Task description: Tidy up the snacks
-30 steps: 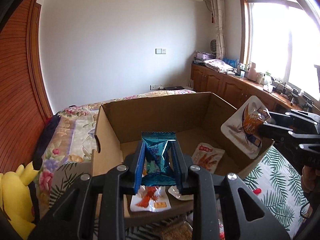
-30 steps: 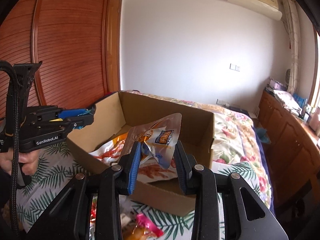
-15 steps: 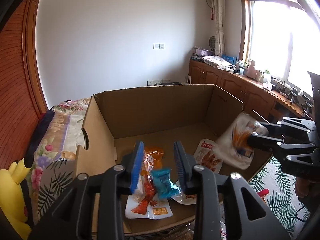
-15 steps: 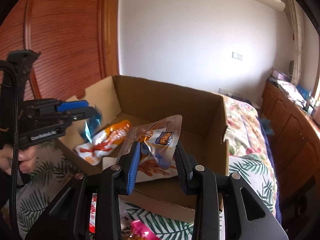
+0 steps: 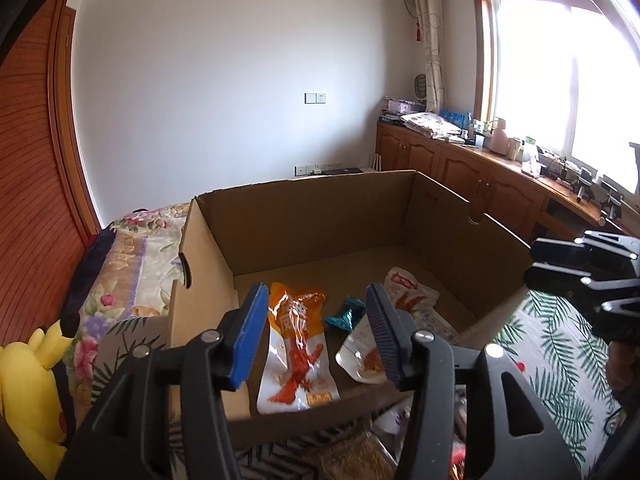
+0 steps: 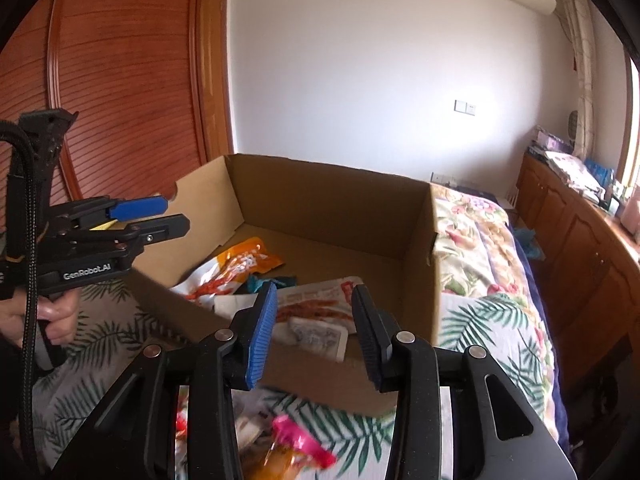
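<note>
While both grippers hang over the box [image 5: 304, 216], left gripper [image 5: 316, 332] and right gripper [image 6: 314, 320] jaws have just been opening, nothing between them; teal packet [image 5: 346, 316] and pouch [image 6: 316, 336] lie inside.

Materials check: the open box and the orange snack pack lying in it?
Box: looks like corrugated cardboard, matte brown, with raw cut edges and folded corners. Orange snack pack: probably thin plastic film, glossy, since it shows highlights, wrinkles and a clear lower part; a foil layer cannot be ruled out.
</note>
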